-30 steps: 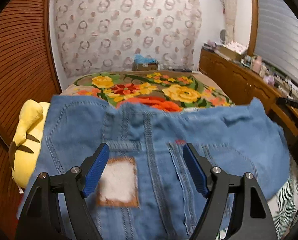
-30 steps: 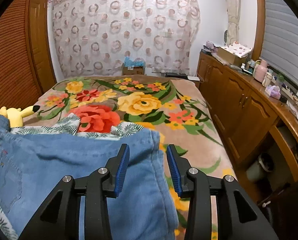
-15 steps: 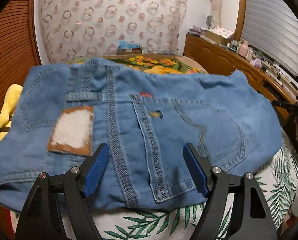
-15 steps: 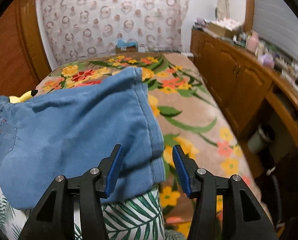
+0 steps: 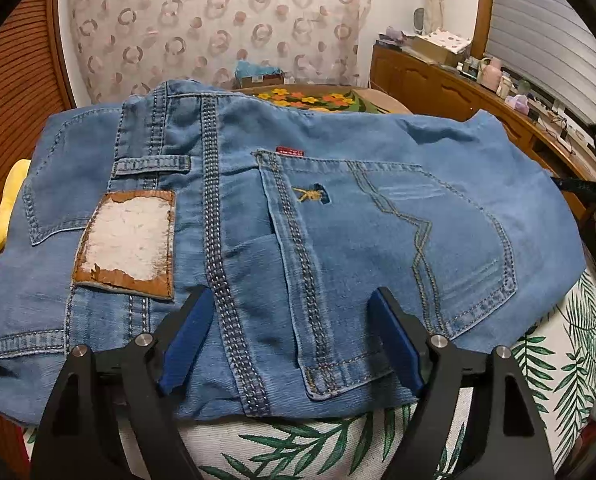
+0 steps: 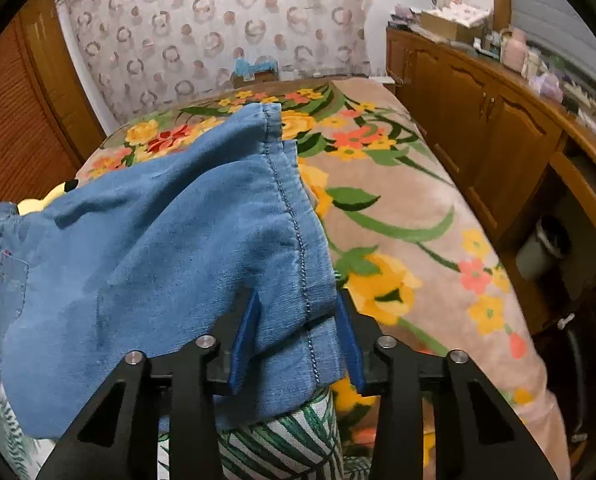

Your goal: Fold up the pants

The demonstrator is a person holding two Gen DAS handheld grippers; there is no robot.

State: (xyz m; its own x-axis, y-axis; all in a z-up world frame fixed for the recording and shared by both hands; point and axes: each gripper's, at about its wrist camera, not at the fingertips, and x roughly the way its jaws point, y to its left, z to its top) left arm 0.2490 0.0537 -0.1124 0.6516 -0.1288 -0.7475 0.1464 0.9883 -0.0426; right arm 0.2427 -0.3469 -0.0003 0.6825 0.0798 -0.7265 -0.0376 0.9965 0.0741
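Your left claw [image 5: 289,338] gapes wide over the jeans [image 5: 338,220] waistband, gripping nothing. Your right claw [image 6: 298,340] has just been closing, hem corner between its pads. Jeans run crosswise, stretching left from that corner, on the leaf cloth [image 5: 306,444].

No legible txt; jeans [image 5: 338,208] patch [image 5: 127,240] worn blank.

Left hand-held gripper [image 5: 289,340] jaws wide apart, right hand-held gripper [image 6: 298,340] jaws just closing, narrower
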